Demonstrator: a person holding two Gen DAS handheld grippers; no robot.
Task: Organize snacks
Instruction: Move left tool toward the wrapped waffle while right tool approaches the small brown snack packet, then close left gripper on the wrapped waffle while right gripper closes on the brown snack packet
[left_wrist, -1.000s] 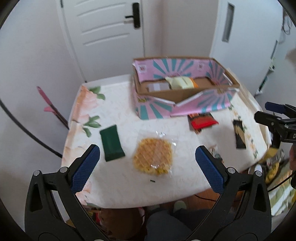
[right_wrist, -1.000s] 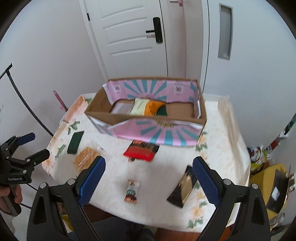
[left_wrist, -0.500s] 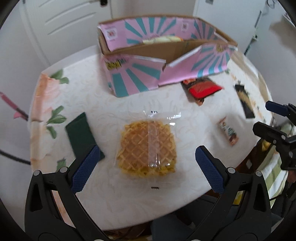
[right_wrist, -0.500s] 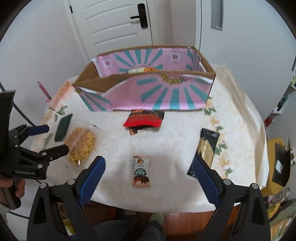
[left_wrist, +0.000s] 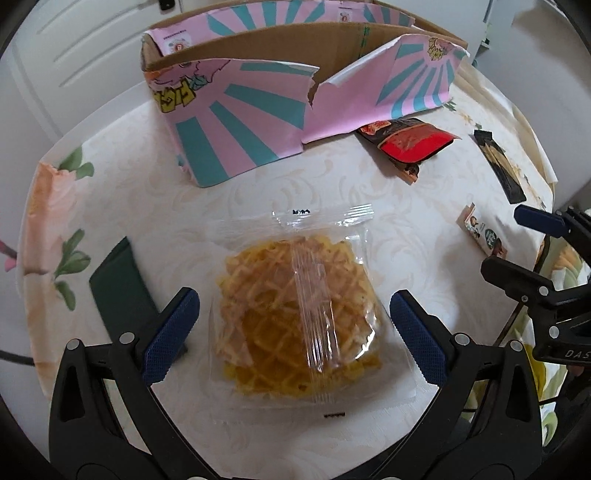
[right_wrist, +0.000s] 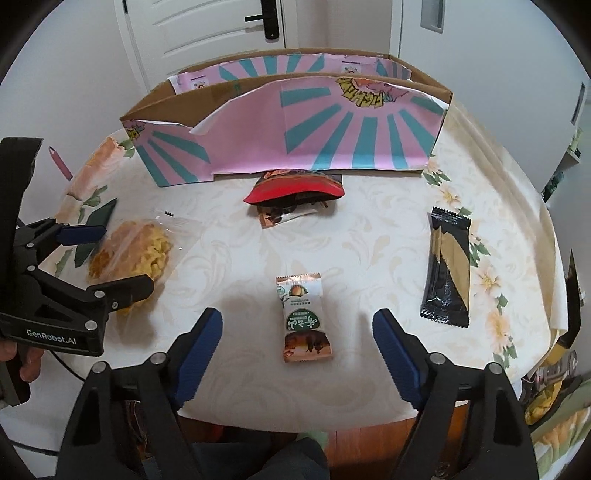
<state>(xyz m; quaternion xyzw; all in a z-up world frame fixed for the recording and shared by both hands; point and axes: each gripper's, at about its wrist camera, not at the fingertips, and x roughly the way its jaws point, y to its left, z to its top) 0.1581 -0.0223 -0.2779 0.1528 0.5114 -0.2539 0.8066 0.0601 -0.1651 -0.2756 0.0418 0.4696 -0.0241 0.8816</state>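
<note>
Floral-clothed table (right_wrist: 369, 251): pink box (right_wrist: 295, 122) at far edge. My left gripper (left_wrist: 295, 332), fingers wide, flanks waffle packet (left_wrist: 295, 317); green packet (left_wrist: 122, 288) beside. My right gripper (right_wrist: 297, 350), wide, flanks small bar (right_wrist: 304, 321).

Right gripper (right_wrist: 297, 341) jaws spread, flanking small snack packet (right_wrist: 304, 323); untouched

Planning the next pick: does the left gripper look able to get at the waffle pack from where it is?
Probably yes: the left gripper is open, fingers either side of the waffle pack, nothing between; the dark green packet lies outside them.
</note>
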